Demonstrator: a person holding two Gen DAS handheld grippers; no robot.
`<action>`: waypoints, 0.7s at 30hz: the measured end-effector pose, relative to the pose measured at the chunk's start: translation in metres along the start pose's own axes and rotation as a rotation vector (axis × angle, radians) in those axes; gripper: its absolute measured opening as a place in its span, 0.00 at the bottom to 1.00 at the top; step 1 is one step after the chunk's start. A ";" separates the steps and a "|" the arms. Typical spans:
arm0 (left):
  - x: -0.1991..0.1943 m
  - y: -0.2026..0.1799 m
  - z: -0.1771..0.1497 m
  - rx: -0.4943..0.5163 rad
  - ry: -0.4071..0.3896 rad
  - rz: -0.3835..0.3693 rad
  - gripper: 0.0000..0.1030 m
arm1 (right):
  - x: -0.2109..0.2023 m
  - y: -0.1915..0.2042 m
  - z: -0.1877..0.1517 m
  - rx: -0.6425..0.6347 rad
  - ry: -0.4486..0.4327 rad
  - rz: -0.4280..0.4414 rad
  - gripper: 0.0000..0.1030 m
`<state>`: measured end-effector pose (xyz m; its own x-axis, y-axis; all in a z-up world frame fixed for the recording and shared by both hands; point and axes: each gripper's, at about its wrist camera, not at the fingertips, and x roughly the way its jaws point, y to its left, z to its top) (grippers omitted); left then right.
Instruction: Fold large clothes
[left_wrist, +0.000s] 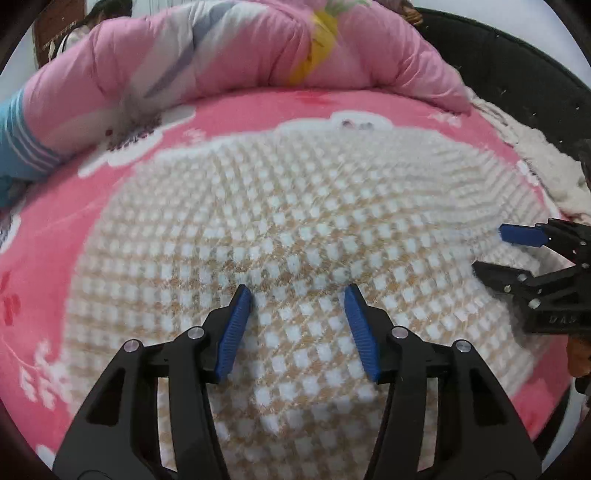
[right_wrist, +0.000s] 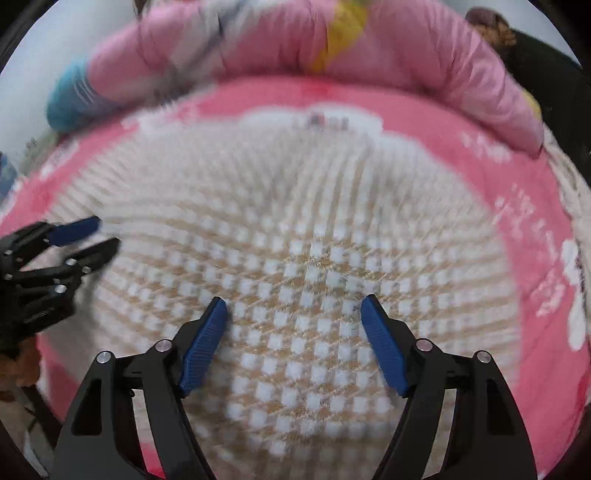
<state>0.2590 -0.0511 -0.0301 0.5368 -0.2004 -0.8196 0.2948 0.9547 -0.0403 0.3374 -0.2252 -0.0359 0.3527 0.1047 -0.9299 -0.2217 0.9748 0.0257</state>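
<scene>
A large tan-and-white checked garment (left_wrist: 295, 206) (right_wrist: 314, 229) lies spread flat on the pink flowered bed cover (left_wrist: 55, 229) (right_wrist: 528, 229). My left gripper (left_wrist: 298, 291) points down over the garment's near middle, open, with only flat cloth showing between its blue pads. In the right wrist view it (right_wrist: 106, 232) appears at the left edge, over the garment's left side. My right gripper (right_wrist: 293, 302) also stands open above the checked cloth, its blue pads wide apart and gripping nothing. The left wrist view shows it (left_wrist: 491, 251) at the garment's right edge.
A rolled pink quilt (left_wrist: 258, 48) (right_wrist: 369, 55) runs along the far side of the bed. A blue striped pillow (left_wrist: 18, 140) lies at the far left. A white fuzzy blanket (left_wrist: 535, 155) and a dark bed frame (left_wrist: 517, 74) border the right. A person (left_wrist: 96, 18) sits beyond.
</scene>
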 end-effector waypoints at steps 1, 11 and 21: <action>-0.001 -0.002 -0.001 0.010 -0.012 0.012 0.51 | -0.005 -0.002 0.001 0.028 0.001 -0.002 0.77; -0.027 0.003 -0.037 -0.004 -0.032 0.018 0.51 | -0.027 0.026 -0.042 -0.008 -0.047 0.004 0.77; -0.060 0.010 -0.059 -0.094 -0.064 0.013 0.50 | -0.052 0.040 -0.063 -0.021 -0.070 0.017 0.76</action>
<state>0.1837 -0.0168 -0.0152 0.5902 -0.1986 -0.7825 0.2134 0.9732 -0.0860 0.2526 -0.2043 -0.0097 0.4114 0.1357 -0.9013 -0.2472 0.9684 0.0330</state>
